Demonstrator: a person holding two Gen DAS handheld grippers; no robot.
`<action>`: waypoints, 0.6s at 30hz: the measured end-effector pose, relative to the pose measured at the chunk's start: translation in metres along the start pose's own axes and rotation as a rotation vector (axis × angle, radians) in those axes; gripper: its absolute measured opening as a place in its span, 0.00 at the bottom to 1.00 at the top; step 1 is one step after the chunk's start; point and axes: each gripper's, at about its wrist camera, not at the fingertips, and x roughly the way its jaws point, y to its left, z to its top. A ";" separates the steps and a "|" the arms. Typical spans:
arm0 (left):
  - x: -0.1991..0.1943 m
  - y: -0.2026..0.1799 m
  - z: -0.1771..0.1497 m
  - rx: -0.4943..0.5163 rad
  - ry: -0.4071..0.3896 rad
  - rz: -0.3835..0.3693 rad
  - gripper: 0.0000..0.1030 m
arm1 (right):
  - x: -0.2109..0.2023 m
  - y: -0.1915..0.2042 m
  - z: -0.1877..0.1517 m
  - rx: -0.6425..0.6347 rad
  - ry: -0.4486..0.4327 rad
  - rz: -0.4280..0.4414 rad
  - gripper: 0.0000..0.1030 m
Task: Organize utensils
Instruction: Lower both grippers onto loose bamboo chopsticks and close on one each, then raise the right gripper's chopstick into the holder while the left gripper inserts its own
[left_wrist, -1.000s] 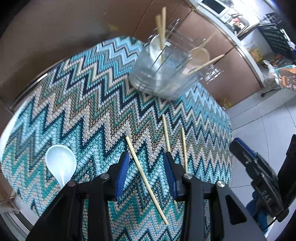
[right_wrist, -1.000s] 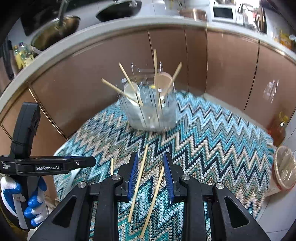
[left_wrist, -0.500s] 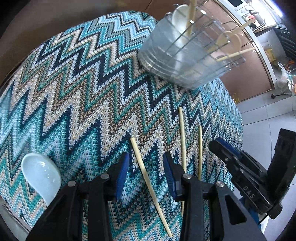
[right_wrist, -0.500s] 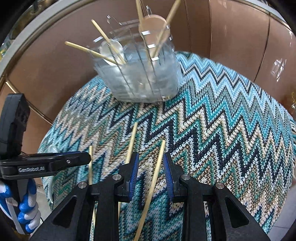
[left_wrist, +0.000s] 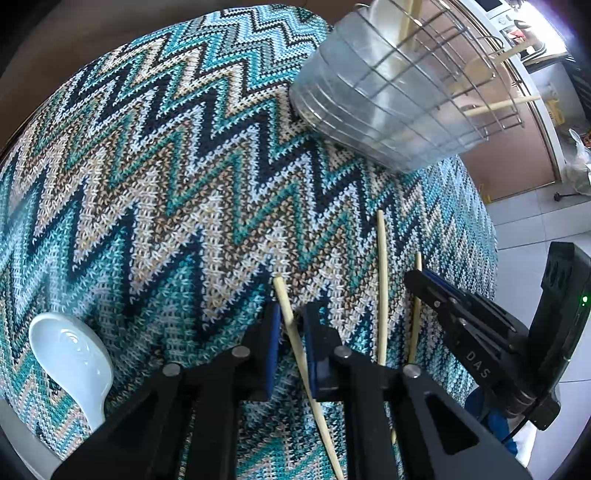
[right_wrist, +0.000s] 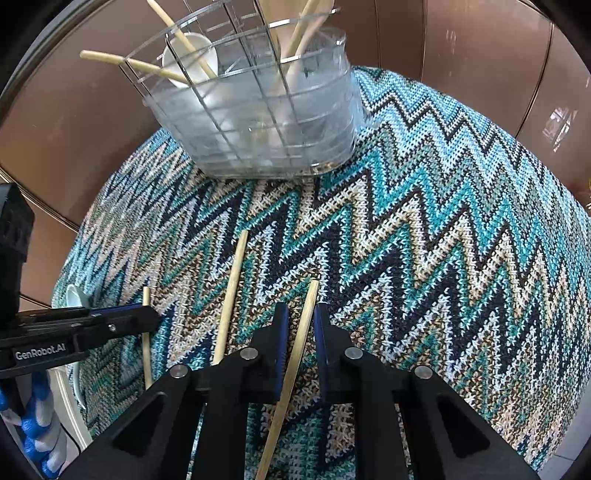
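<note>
Step in hand was a double pick: each gripper had come down over its own chopstick on the zigzag cloth (left_wrist: 184, 184). The left gripper (left_wrist: 291, 325) had its jaws just closing, narrow, pads either side of the left chopstick (left_wrist: 295, 343); contact looked made. The right gripper (right_wrist: 301, 325) was the same, jaws just closing on the right chopstick (right_wrist: 295, 354). A third chopstick (right_wrist: 231, 295) lay loose between the two. A white spoon (left_wrist: 74, 354) sat at the cloth's near-left edge. The clear holder (right_wrist: 258, 122) stood at the far edge, already carrying sticks and spoons. Next, in my judgement: lift both sticks clear, tip them upright and drop them into a holder compartment. Grips sat off the sticks' middles, so they could swing.
</note>
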 end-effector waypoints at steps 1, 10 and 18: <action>0.001 0.001 0.000 0.001 -0.001 0.007 0.08 | 0.001 0.004 0.001 -0.004 0.000 -0.004 0.12; -0.004 -0.003 -0.012 0.027 -0.043 0.038 0.06 | -0.010 0.009 -0.008 -0.009 -0.032 0.019 0.06; -0.047 -0.005 -0.035 0.074 -0.162 -0.001 0.06 | -0.062 0.016 -0.024 -0.041 -0.136 0.042 0.05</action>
